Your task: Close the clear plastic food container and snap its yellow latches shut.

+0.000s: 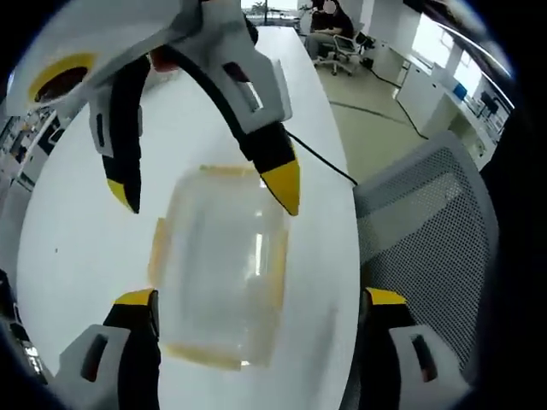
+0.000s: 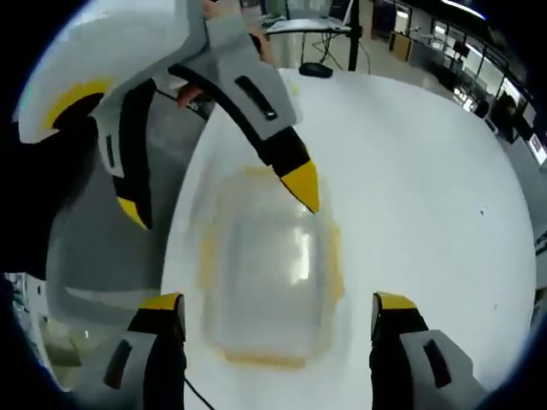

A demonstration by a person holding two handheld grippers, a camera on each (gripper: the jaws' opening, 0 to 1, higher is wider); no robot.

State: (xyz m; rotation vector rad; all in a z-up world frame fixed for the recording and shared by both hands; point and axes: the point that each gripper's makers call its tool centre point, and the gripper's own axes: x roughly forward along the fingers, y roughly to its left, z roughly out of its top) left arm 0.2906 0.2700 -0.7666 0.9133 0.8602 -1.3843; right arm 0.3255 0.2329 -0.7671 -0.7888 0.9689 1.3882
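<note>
The clear plastic food container (image 1: 220, 265) lies flat on the white table (image 1: 77, 248), lid on top, with yellow latches along its edges; whether they are snapped down I cannot tell. My left gripper (image 1: 261, 299) is open, its jaws spread wide on either side of the container's near end. The right gripper (image 1: 205, 192) reaches in from the far side, open, one yellow fingertip (image 1: 285, 186) just over the container's far corner. In the right gripper view the container (image 2: 269, 273) sits between the open right gripper (image 2: 278, 303) and the open left gripper (image 2: 218, 196) opposite.
A grey mesh office chair (image 1: 436, 222) stands against the table's edge, close to my left gripper's right jaw. A thin black cable (image 1: 320, 158) runs across the table. A person (image 1: 329, 26) sits at the far end. A dark object (image 2: 314, 68) lies beyond the container.
</note>
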